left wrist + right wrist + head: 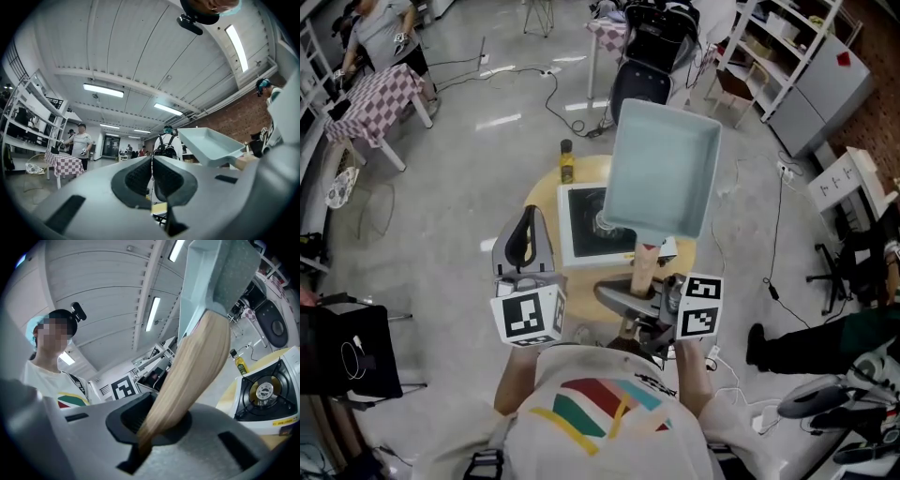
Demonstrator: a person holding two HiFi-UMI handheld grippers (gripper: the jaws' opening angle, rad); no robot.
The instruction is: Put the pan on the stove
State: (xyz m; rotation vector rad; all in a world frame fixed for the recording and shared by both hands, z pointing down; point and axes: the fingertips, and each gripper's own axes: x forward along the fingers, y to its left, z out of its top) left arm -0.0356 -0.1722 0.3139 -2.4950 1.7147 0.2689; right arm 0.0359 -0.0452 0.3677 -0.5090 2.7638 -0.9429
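A light-blue square pan point(664, 169) with a pale wooden handle point(644, 267) hangs tilted in the air above the stove point(579, 228). The white single-burner gas stove stands on a round wooden table point(542, 192). My right gripper point(637, 300) is shut on the handle's lower end. In the right gripper view the handle point(187, 376) rises from between the jaws of the right gripper point(150, 425) to the pan point(211, 277), with the stove point(269, 394) at lower right. My left gripper point(523, 239) points upward beside the stove, shut and holding nothing. The left gripper point(151, 176) sees the pan point(208, 145) at its right.
An oil bottle point(567, 161) stands at the table's far edge. A black chair point(639, 84) sits just beyond the table. A checkered table point(380, 98) with a person beside it is far left. Shelves point(787, 47) and a cabinet fill the far right; cables lie across the floor.
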